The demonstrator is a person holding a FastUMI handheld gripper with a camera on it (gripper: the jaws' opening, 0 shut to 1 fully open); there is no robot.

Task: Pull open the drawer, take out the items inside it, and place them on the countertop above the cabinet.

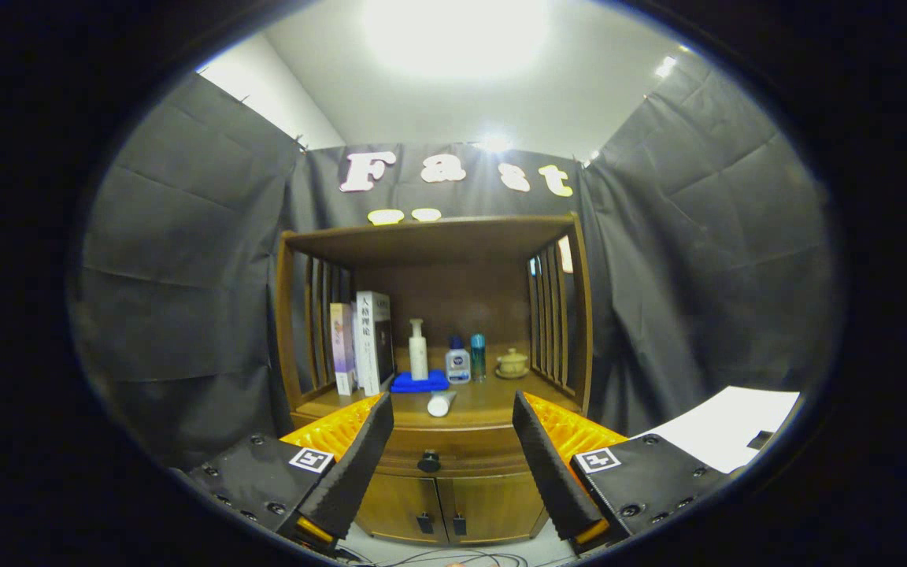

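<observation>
Brown wood is making up the cabinet (453, 472) standing ahead of the gripper (453, 465), whose fingers are spreading wide apart and gripping nothing; the drawer (453, 453) is sitting shut in the cabinet front, its dark round knob (428, 461) lying in the gap between the two fingers, a little nearer the left one and well beyond their tips; the drawer's long axis is running crosswise, side to side, so any pull on the knob would be coming straight back toward the gripper; whatever the drawer is holding is hidden behind its front. Above it the countertop (493, 405) is carrying a white tube (440, 404) lying on its side near the front edge, and further back a blue cloth (420, 383), a white pump bottle (419, 350), a small clear bottle (458, 365), a slim teal bottle (478, 356), a lidded ceramic cup (512, 363) and some upright books (363, 342); below the drawer two cabinet doors (453, 504) are standing closed. A shut drawer beneath a stocked countertop is fitting two readings: contents waiting inside, or already lifted out and the drawer pushed back; the scene is not settling which.
</observation>
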